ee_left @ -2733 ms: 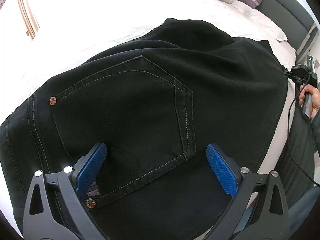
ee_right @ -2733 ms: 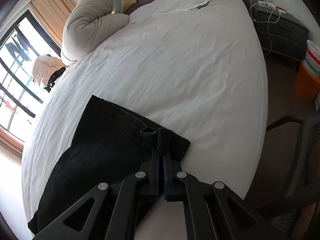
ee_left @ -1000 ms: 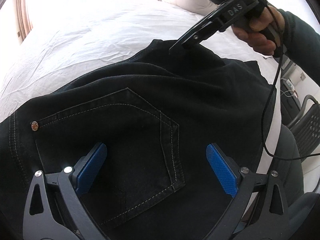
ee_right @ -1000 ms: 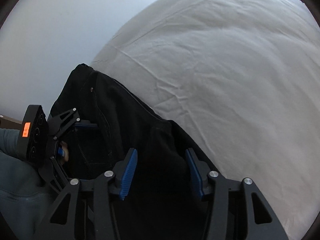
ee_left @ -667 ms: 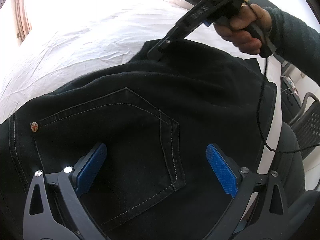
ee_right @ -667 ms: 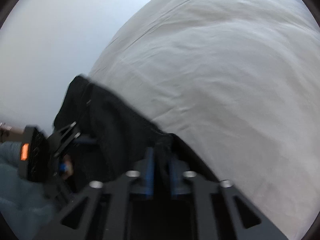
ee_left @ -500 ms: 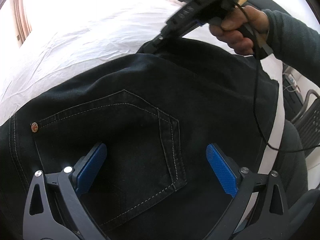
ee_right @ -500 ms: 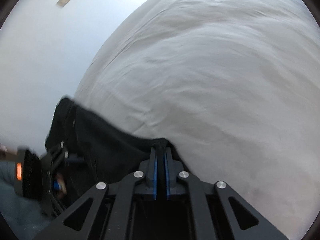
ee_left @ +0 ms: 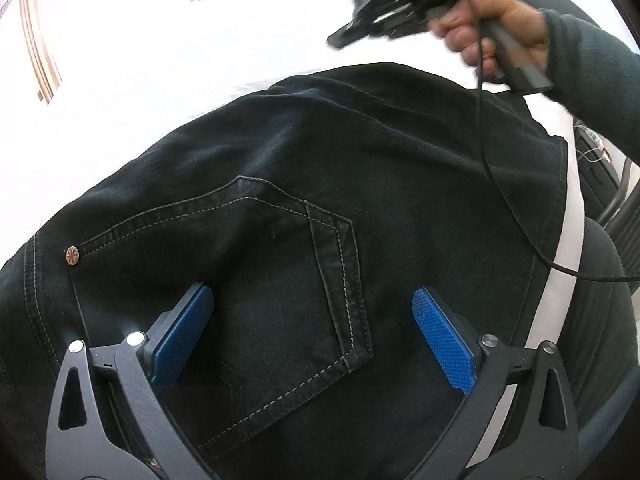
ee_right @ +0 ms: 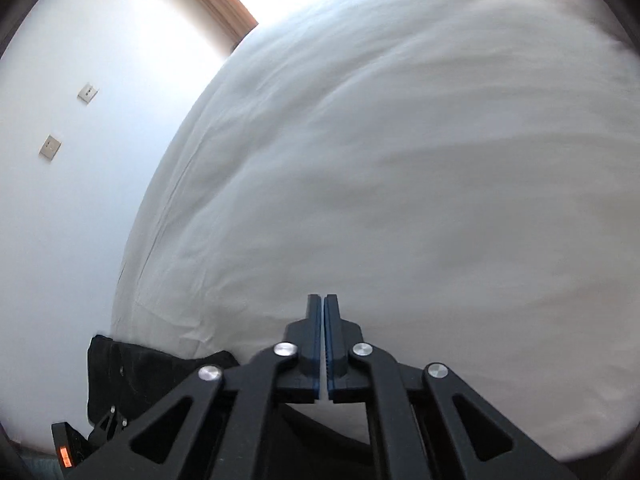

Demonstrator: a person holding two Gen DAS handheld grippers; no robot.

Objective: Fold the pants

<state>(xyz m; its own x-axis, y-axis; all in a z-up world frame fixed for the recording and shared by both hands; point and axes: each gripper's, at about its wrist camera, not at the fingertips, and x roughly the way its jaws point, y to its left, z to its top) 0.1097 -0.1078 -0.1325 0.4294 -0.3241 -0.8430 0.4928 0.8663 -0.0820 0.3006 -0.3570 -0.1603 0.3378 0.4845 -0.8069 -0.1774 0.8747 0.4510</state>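
Black denim pants lie folded on the white bed, back pocket up. My left gripper is open, its blue pads resting on the pocket area. My right gripper is shut and empty, raised above the bed. In the left wrist view it is held in a hand above the pants' far edge, clear of the cloth. The right wrist view shows a small part of the pants at lower left.
The white bed sheet spreads beyond the pants. A black cable hangs from the right gripper across the pants. A dark chair stands at the bed's right edge. A white wall with switch plates is on the left.
My right gripper closed on the pants' far edge, pulled it flat, then let go and lifted away, shut. My left gripper stayed open on the pocket.
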